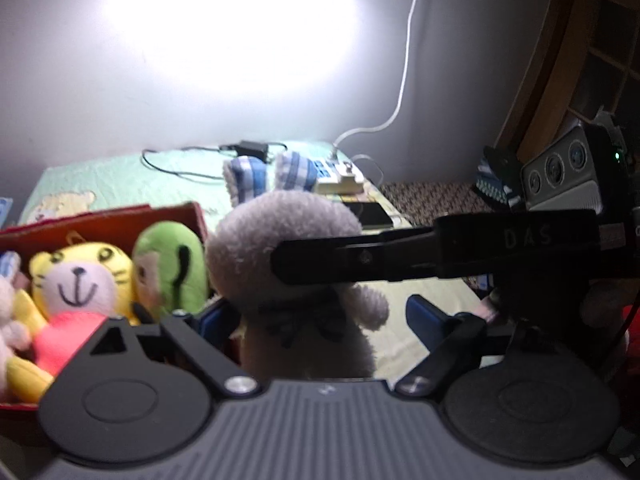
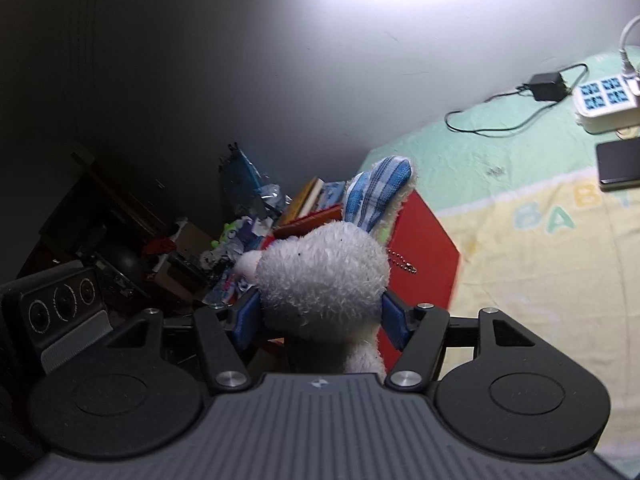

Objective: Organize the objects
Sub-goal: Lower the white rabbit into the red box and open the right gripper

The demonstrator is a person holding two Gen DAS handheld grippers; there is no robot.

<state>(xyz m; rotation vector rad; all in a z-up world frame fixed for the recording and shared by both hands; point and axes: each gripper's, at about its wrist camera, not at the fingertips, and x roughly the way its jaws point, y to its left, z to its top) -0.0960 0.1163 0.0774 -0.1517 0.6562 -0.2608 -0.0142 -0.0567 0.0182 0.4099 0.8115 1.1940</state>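
Midway, my right gripper (image 2: 320, 316) clamped the rabbit's (image 2: 320, 276) head; my left gripper (image 1: 316, 320) stood apart around its body, beside the red box (image 1: 120, 220) of toys. Next: lower it in.

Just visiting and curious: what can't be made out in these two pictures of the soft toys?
Plush bunny, face: left wrist view, a black finger crosses it.
Red box: left wrist view, cut off at the left edge.
Clutter pile: right wrist view, too dark and small to name.
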